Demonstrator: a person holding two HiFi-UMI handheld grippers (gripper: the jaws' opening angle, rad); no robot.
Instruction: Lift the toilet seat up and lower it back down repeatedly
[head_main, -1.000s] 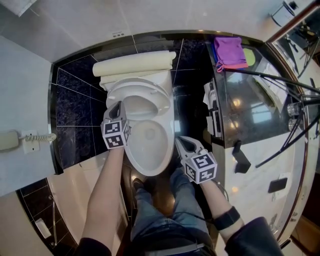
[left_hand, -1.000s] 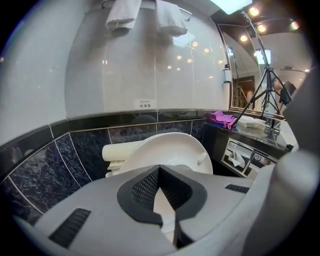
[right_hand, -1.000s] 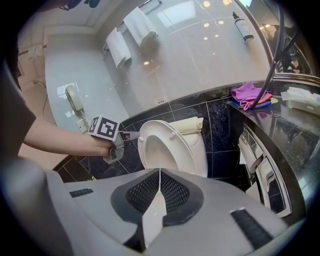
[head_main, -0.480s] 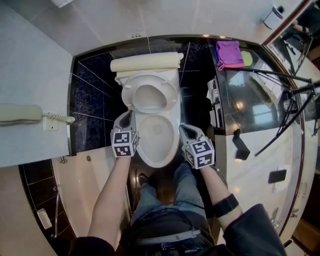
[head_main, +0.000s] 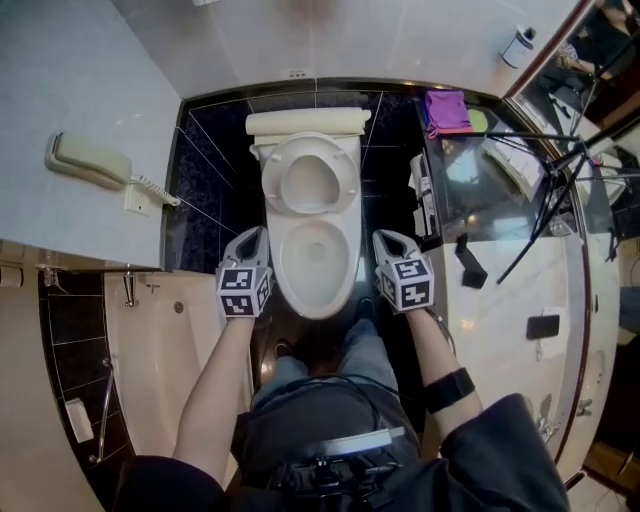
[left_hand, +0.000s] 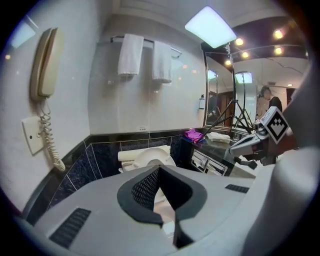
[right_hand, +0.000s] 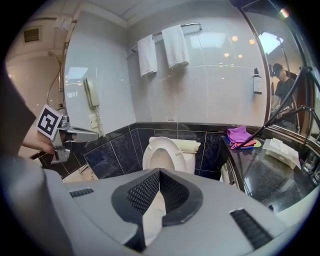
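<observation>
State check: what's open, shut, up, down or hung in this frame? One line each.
toilet seat: raised, leaning back toward the tank
toilet bowl: uncovered
left tool: shut, empty, beside the bowl
right tool: shut, empty, beside the bowl
phone handset: hung up on the wall
towels: hanging on the rail
purple cloth: bunched on the counter
</observation>
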